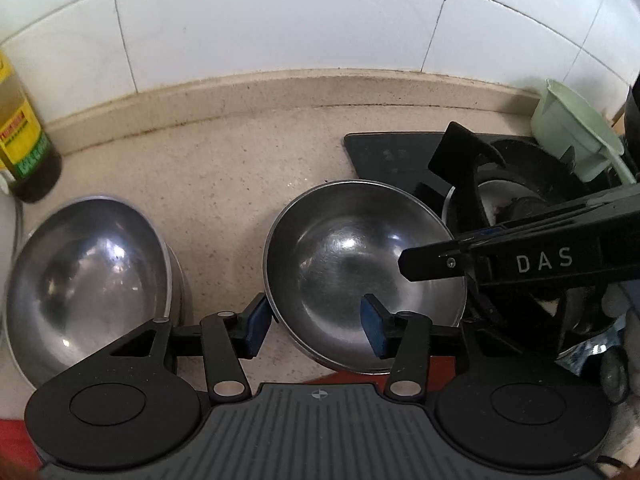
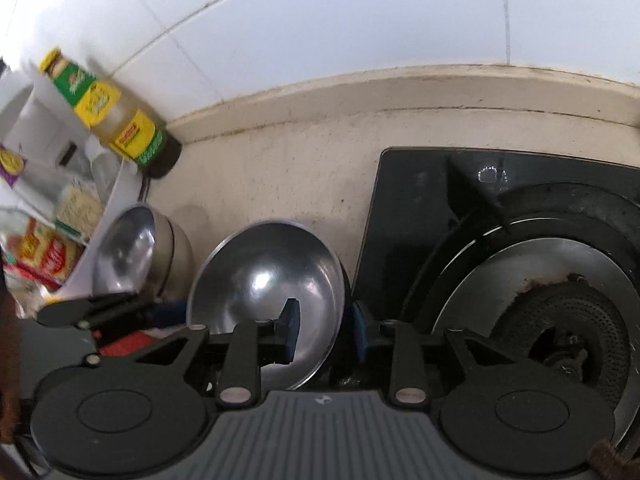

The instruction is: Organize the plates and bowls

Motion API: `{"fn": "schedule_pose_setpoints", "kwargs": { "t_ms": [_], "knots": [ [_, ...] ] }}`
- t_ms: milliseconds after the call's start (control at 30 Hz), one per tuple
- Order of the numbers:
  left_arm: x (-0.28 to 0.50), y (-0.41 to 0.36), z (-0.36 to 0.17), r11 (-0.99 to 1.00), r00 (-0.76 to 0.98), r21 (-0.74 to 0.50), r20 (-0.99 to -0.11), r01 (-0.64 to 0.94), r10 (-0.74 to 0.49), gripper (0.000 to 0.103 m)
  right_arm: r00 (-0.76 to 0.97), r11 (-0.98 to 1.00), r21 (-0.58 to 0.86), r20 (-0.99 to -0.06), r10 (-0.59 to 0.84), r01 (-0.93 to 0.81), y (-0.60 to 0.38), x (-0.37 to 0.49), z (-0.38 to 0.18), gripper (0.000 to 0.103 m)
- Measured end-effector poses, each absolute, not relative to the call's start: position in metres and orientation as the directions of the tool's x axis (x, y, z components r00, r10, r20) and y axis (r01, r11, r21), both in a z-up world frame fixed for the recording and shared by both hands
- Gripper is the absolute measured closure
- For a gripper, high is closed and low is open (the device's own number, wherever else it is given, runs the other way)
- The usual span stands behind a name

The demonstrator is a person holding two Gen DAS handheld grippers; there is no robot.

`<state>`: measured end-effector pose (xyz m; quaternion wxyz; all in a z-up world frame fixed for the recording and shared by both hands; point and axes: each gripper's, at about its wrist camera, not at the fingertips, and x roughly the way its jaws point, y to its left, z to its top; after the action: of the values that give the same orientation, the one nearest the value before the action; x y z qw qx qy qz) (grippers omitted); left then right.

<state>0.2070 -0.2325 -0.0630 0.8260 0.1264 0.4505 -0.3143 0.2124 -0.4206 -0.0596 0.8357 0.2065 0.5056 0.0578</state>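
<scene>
A steel bowl (image 1: 344, 256) (image 2: 260, 276) sits upright on the beige counter (image 1: 224, 184), just left of the stove. My left gripper (image 1: 316, 328) straddles its near left rim, one blue pad outside and one inside, and neither presses the metal. My right gripper (image 2: 326, 330) straddles the bowl's right rim in the same way, open. One of its fingers (image 1: 432, 262) reaches over the bowl from the right in the left wrist view. A second steel bowl (image 1: 88, 280) (image 2: 128, 252) stands further left, untouched.
A black gas stove (image 1: 400, 156) (image 2: 404, 240) with burner and grate lies right of the bowl. An oil bottle (image 1: 24, 140) (image 2: 120, 120) stands at the back left against the white tiled wall. A white box of packets (image 2: 48, 200) is at the far left, a green plastic scoop (image 1: 572, 132) at the back right.
</scene>
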Motion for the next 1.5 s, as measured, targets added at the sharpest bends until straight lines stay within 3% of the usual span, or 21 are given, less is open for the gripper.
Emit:
{"fn": "schedule_pose_setpoints", "kwargs": {
  "t_ms": [333, 900, 1167, 1500],
  "knots": [
    [0.197, -0.226, -0.047, 0.773, 0.494, 0.011, -0.775, 0.634, -0.394, 0.043, 0.481, 0.899, 0.427, -0.811, 0.333, 0.099, -0.415, 0.206, -0.06, 0.079],
    [0.194, -0.161, 0.008, 0.859, 0.651, 0.043, -0.671, 0.511, -0.354, 0.04, 0.548, 0.916, 0.398, -0.757, 0.357, -0.048, -0.368, 0.221, 0.001, 0.079],
    [0.224, -0.126, 0.002, 0.91, 0.641, 0.038, -0.722, 0.413, -0.26, 0.039, 0.482, 0.913, 0.368, -0.776, 0.407, -0.178, -0.311, 0.263, 0.011, 0.079],
    [0.244, -0.119, -0.017, 0.925, 0.599, 0.02, -0.768, 0.378, -0.228, 0.039, 0.409, 0.91, 0.35, -0.813, 0.413, -0.223, -0.28, 0.299, -0.003, 0.079]
  ]
}}
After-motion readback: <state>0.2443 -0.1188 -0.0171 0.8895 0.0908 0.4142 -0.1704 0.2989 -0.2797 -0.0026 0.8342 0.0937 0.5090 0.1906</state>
